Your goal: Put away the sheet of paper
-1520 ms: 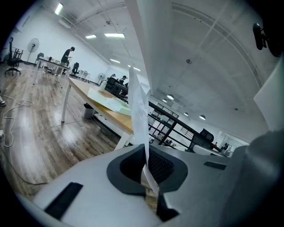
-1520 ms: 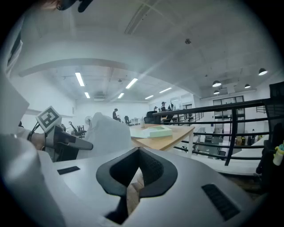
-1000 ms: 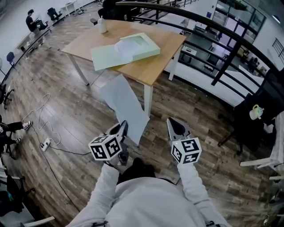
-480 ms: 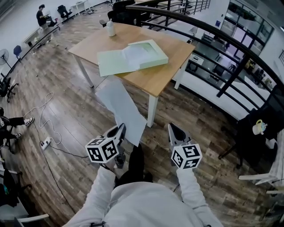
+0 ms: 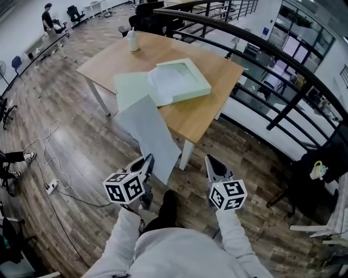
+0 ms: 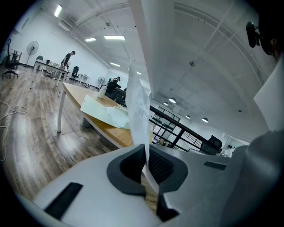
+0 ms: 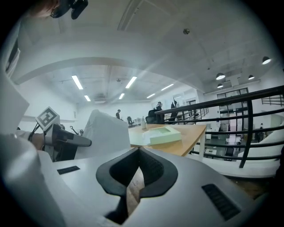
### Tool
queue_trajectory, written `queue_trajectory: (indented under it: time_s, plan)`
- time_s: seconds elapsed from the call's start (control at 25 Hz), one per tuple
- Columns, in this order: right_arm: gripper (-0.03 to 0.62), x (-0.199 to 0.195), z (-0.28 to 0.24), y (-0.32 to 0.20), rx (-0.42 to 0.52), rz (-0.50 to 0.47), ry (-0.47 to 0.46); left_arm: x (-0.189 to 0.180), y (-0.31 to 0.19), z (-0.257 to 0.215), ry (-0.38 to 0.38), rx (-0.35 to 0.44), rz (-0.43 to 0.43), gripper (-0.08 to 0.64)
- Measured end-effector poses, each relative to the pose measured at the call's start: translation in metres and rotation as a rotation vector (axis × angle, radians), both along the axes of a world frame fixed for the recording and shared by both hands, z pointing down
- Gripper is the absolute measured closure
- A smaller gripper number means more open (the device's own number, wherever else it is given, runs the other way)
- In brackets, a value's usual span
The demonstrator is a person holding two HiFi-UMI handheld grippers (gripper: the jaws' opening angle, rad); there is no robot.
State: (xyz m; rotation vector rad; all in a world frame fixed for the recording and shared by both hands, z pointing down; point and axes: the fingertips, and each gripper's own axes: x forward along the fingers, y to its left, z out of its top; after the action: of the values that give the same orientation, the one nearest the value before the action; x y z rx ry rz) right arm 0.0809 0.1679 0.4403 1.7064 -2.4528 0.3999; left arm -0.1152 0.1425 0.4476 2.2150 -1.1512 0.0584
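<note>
A white sheet of paper (image 5: 149,133) hangs from my left gripper (image 5: 148,161), which is shut on its lower corner. The sheet stands upright, and its top edge overlaps the near edge of the wooden table (image 5: 201,111). In the left gripper view the sheet (image 6: 138,102) runs up from between the closed jaws. An open pale-green box file (image 5: 179,81) lies on the table, its lid (image 5: 130,87) folded out to the left. My right gripper (image 5: 211,161) is shut on nothing, level with the left one and to the right of the sheet (image 7: 106,128).
A white bottle (image 5: 132,40) stands at the table's far corner. A dark railing (image 5: 272,59) curves behind and to the right of the table. A cable and power strip (image 5: 51,184) lie on the wooden floor at left. A person (image 5: 48,16) sits far off.
The table has come nearer in the head view. The sheet has risen with the left gripper, and its top now overlaps the table edge and the green lid.
</note>
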Motion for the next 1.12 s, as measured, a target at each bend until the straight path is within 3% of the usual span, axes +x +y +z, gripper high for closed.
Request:
queue_trajectory:
  time_s: [0.48,1.12]
  plan:
    - [0.566,-0.018,-0.010,-0.138,0.009,0.010,0.034,-0.022,-0.136,-0.009,0.012,0.006,0.024,0.543]
    - [0.566,0.003,-0.014,-0.227,0.004,0.039,0.064,-0.022,-0.229,-0.023,0.012,0.031,0.028,0.543]
